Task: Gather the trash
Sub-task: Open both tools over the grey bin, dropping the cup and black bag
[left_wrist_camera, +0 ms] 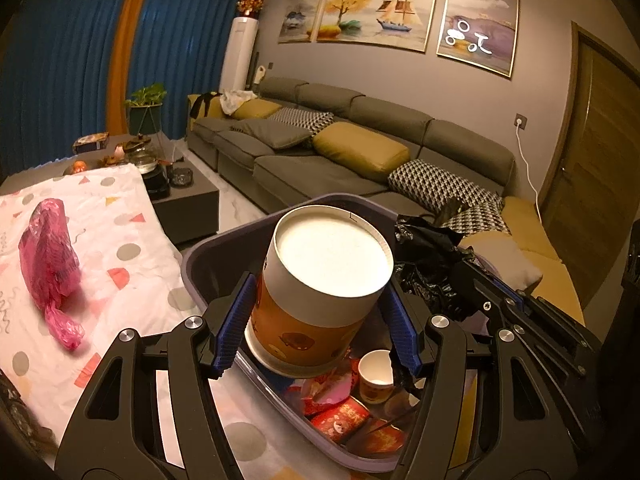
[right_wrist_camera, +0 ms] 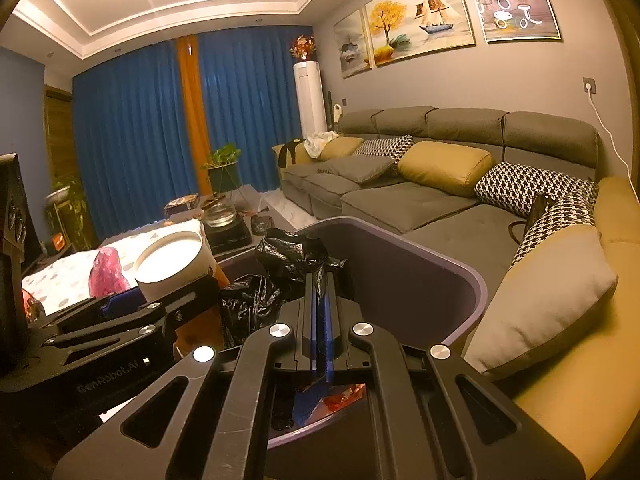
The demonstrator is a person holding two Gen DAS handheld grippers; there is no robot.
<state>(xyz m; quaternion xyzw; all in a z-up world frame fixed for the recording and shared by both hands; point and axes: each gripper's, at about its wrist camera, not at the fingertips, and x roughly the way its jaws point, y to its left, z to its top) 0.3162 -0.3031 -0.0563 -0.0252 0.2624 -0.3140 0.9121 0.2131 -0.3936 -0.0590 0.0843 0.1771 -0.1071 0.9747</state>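
Hovering over the bin, the left gripper (left_wrist_camera: 316, 316) has its blue ribbed pads clamped on a big cylindrical paper tub with an orange printed body and a white band (left_wrist_camera: 316, 288), tilted so its white flat end faces the far wall. It hangs right above the open mouth of the grey-purple plastic bin (left_wrist_camera: 192, 268), where a small paper cup (left_wrist_camera: 374, 376) and red wrappers (left_wrist_camera: 344, 420) already lie at the bottom.

On the right, the right gripper (right_wrist_camera: 319, 300) has its jaws pressed together on a crumpled black plastic bag (right_wrist_camera: 288, 264), held at the bin's rim (right_wrist_camera: 460, 268), apparently a liner or another piece of trash.

Over on the left, a crumpled pink plastic bag (left_wrist_camera: 48, 256) lies on the white patterned cloth (left_wrist_camera: 132, 248), not yet collected.

Now the risks: the tub is wide and tilted, so a release here could catch it on the near rim and tip it onto the cloth. The black bag drapes close beside the tub, and if it sags across the opening, the tub could land on it rather than inside.
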